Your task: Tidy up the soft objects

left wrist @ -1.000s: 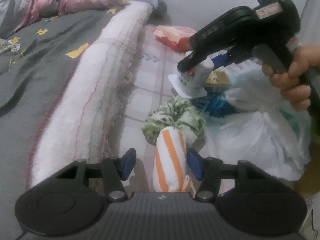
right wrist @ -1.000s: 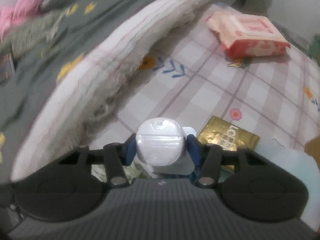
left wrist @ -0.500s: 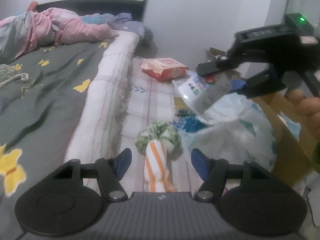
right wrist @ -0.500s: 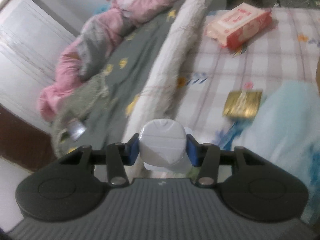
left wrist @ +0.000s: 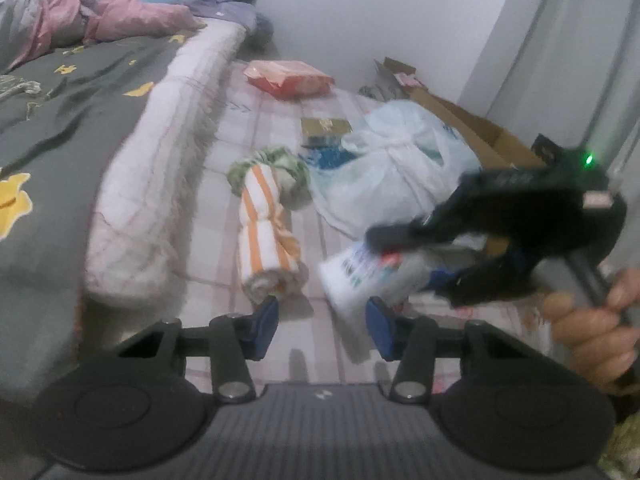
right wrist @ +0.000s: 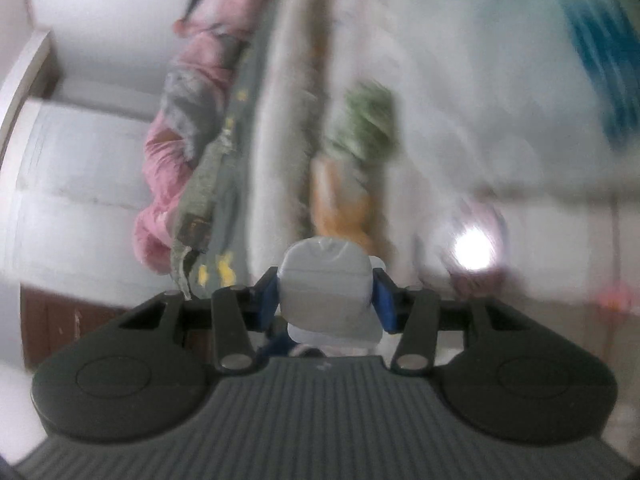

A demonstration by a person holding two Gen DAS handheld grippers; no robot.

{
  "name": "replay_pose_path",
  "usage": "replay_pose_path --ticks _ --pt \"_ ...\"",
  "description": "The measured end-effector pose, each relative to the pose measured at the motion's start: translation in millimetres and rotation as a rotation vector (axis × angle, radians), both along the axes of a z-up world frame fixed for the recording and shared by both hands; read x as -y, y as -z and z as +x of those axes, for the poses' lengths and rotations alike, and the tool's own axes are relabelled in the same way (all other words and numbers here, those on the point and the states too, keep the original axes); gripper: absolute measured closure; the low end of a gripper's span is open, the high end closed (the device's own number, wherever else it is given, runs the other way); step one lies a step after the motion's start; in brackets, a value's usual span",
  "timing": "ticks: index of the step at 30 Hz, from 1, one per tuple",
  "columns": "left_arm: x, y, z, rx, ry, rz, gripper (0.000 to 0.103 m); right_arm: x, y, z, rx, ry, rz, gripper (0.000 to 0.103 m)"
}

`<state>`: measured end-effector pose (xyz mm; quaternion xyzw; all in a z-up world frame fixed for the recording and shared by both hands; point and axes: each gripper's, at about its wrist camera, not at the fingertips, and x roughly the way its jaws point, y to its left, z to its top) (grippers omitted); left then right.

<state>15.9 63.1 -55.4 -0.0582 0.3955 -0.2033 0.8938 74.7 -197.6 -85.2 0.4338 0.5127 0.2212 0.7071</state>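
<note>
I am gripping a white squeezable plastic tube with printed lettering (left wrist: pixel 362 274) in my right gripper (left wrist: pixel 430 258), its blue pads pressing on both sides of the tube's flat white cap (right wrist: pixel 325 276). The tube is hanging tilted, its crimped end pointing down, just right of the rolled white towel with orange stripes (left wrist: pixel 266 236), which is lying on the pale checked mattress sheet (left wrist: pixel 264 120). My right hand (left wrist: pixel 592 330) is wrapping around the black handle at the far right of that towel roll.

My left gripper (left wrist: pixel 322 326) is hovering just in front of the roll's near end; its jaws are closing with nothing between them, the tube's lower corner showing just above the right pad.

Touching the roll's far end is a green and white patterned cloth bundle (left wrist: pixel 276 166). To the right of it, a white knotted plastic bag (left wrist: pixel 394 160) is slumping on the sheet, with a brown cardboard box (left wrist: pixel 476 128) behind it. Beyond the roll, a small gold packet (left wrist: pixel 325 126) and, farther still, an orange-red soft pack (left wrist: pixel 286 77) are lying flat. Left of the roll, a long white fringed blanket roll (left wrist: pixel 160 172) is running along the edge of a dark green quilt with yellow shapes (left wrist: pixel 56 116).

The right wrist view is too blurred to tell more.
</note>
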Motion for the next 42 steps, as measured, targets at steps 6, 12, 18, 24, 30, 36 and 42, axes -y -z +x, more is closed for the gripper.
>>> replay_pose_path --ticks 6,12,18,24,30,36,42 --pt "12.3 12.2 2.9 -0.028 0.042 0.013 0.059 8.3 20.2 -25.6 0.029 0.083 -0.021 0.055" --pt "31.5 17.4 6.2 -0.029 0.103 0.03 0.059 19.0 8.1 -32.0 0.089 0.129 -0.21 0.046" --pt "44.7 23.0 8.2 -0.033 0.145 0.06 0.059 27.9 -3.6 -45.4 0.118 0.16 -0.345 0.043" --pt "50.9 21.6 11.4 -0.019 0.154 0.062 0.06 26.9 -12.3 -55.5 0.142 0.15 -0.314 0.043" --pt "57.8 4.7 10.9 0.043 0.172 0.012 0.069 20.2 -6.0 -45.0 0.104 0.158 -0.182 0.048" --pt "70.8 -3.9 8.7 0.086 0.213 0.015 0.069 41.4 12.4 -52.3 0.044 0.227 -0.034 0.049" --pt "92.8 -8.0 7.3 0.133 0.256 0.06 0.066 53.2 25.1 -58.2 0.018 0.279 0.016 0.045"
